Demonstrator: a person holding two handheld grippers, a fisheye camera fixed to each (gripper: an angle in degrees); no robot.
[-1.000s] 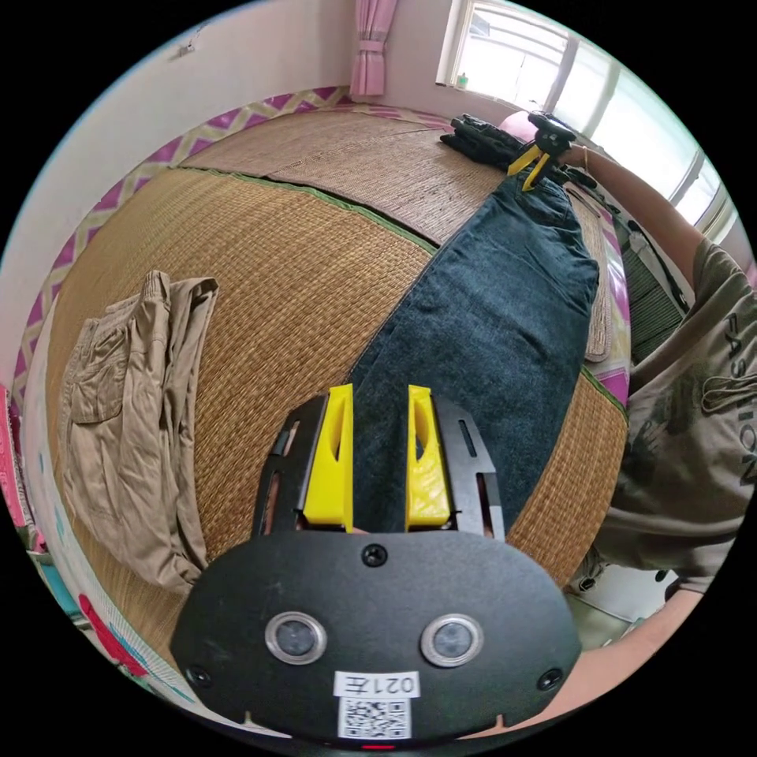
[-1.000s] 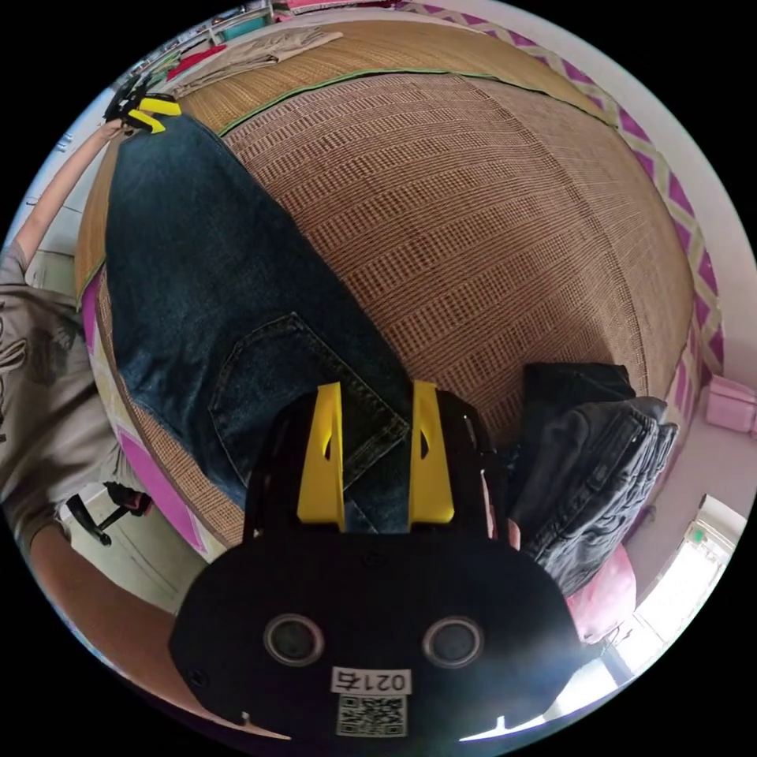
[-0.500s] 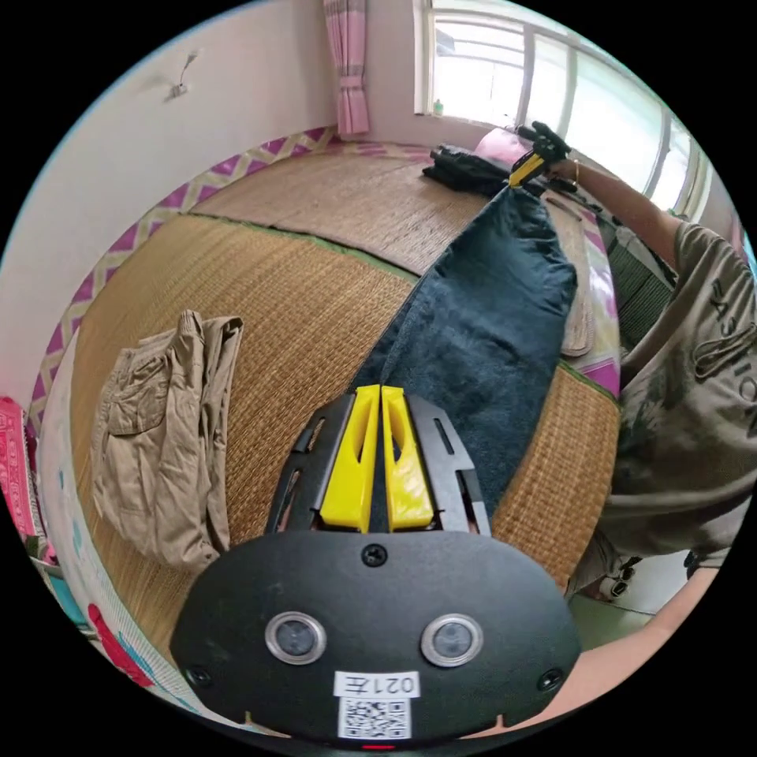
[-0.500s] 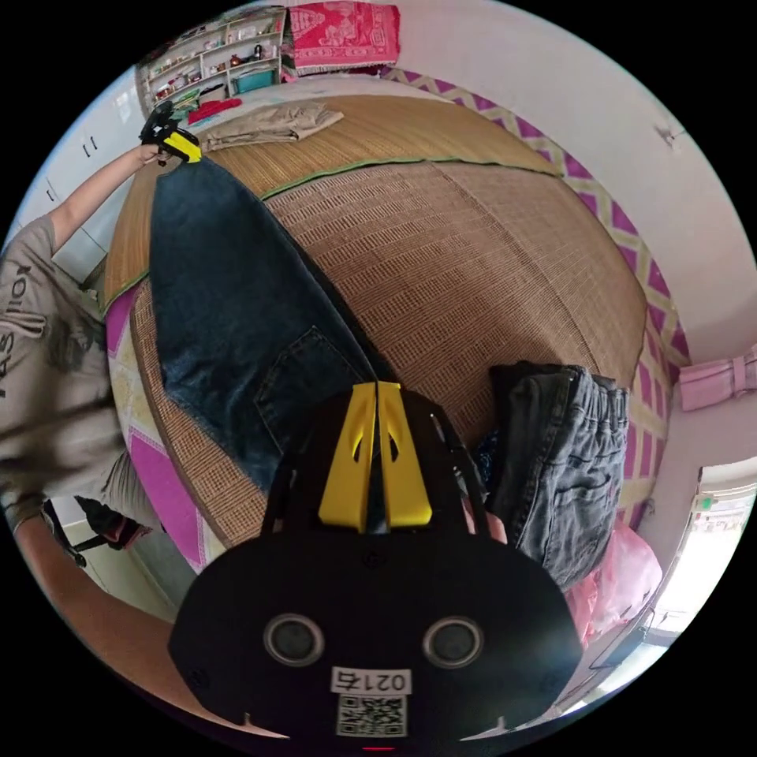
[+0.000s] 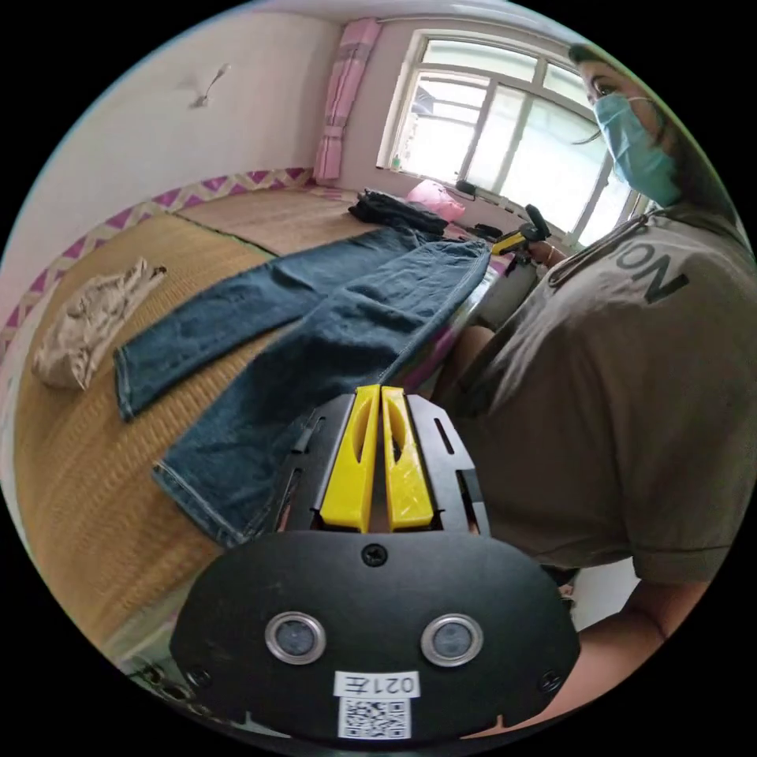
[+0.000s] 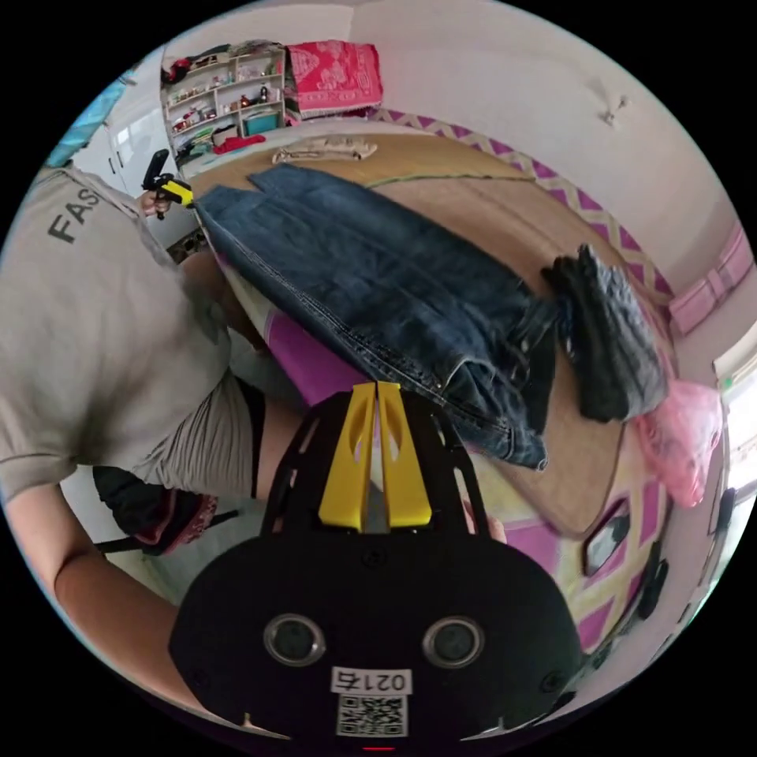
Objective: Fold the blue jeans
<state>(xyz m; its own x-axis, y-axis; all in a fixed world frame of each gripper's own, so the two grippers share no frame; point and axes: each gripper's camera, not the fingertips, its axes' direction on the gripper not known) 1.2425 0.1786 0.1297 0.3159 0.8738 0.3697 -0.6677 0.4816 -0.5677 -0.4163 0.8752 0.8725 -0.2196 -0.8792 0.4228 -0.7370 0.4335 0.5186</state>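
The blue jeans [image 5: 331,315] lie spread flat on the woven mat [image 5: 87,465] that covers the bed. In the left gripper view the two legs splay apart, one hem lying just in front of the left gripper [image 5: 377,457] and the other hem further onto the mat. In the right gripper view the waistband end hangs a little over the mat's near edge, close to the right gripper [image 6: 377,457].

No fold shows in the jeans: both legs are at full length and side by side, not stacked. I judge the task to be at its start, with the laying-out done and every fold left, likely one leg over the other first, then the length doubled.

Both grippers have their yellow jaws closed together with only a thin slit between them. Whether any denim is caught there I cannot tell; the cloth edge lies right at the jaw tips in both views.

Around the jeans, a dark folded garment [image 6: 607,347] lies on the mat just beyond the waistband, and a pink bag [image 6: 678,441] past that. A crumpled beige garment [image 5: 87,323] sits well apart from the far leg's hem. Neither touches the jeans, though the dark garment is near enough to crowd a fold toward the waist. The person [image 5: 615,394] stands at the bed's edge beside the jeans.
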